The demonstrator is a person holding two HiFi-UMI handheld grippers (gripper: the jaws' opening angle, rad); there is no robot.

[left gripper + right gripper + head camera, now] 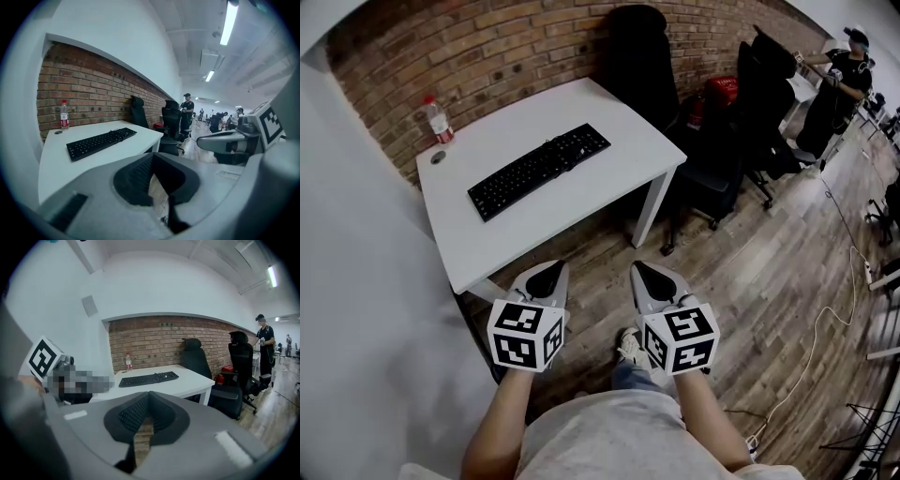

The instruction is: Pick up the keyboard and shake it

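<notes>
Head view shows my two claws side by side in front of my body, above the wooden floor (769, 281) and well apart from the white table (619, 141). My left gripper (551, 268) has its jaws pressed together with nothing between them. My right gripper (639, 270) is the same, closed and empty.

The keyboard (539, 171) lies flat on the table, on a diagonal near the middle, and nothing touches it. A water bottle (439, 119) stands upright at the back corner by the brick wall (487, 56). It is well apart from the keyboard, so I judge it will not be in my way.

The keyboard is long, so I think I need one claw at each short end. This is probably why I carry both claws at equal height. The pickup is not yet begun, and the jaws must first spread before they can take the thin edges.
</notes>
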